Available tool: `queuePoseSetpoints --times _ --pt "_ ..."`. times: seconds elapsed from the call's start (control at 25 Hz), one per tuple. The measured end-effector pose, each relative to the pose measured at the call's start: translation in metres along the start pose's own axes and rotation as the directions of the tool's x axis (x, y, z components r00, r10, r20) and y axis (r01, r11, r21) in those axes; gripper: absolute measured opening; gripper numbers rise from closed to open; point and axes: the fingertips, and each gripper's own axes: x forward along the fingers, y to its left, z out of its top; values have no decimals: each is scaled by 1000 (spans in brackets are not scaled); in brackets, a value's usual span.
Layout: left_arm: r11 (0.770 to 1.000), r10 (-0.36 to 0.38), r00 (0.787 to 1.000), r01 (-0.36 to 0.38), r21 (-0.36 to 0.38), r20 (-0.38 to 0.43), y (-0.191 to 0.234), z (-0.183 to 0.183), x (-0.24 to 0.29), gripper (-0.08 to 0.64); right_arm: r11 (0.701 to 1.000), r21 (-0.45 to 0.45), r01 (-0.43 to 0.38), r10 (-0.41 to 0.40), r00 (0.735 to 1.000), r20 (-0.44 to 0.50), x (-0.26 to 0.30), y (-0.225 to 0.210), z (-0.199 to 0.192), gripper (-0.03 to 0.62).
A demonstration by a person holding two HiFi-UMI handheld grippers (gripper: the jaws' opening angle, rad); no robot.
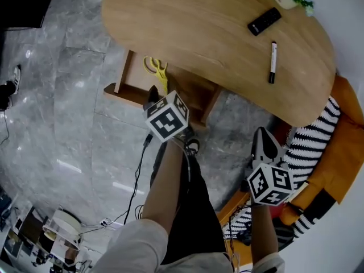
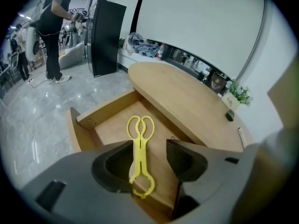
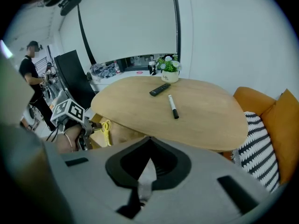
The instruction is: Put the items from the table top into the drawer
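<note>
On my left gripper [image 2: 149, 144] the jaws stand apart, the yellow plastic scissor-shaped tongs [image 2: 139, 153] lying free between them in the open wooden drawer [image 2: 107, 111] at lower centre; my right gripper [image 3: 149, 141] is closed on nothing. Beyond it, mid-frame, a black remote control [image 3: 160, 89] and a black-capped white marker pen [image 3: 173, 106] lie on the oval wooden table top [image 3: 210, 120].

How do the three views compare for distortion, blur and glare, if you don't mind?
Head view: sharp, but the wide lens bows the table edge, and light glares in streaks on the polished floor. Left gripper view: fisheye with dark corners; the left tool is soft up close, the yellow tongs crisper. Right gripper view: same fisheye; the right tool is blurred, the pen clear.
</note>
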Motion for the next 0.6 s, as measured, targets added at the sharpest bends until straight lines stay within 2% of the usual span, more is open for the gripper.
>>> queuePoseSetpoints --times 0.4,0.6 --pt "993 11 1000 -12 117 12 -1 8 -13 195 999 46 -23 22 1000 11 8 8 1 -8" --pt "976 -37 999 28 216 34 -28 20 -26 195 996 84 -1 -1 1000 27 3 -3 5 -8"
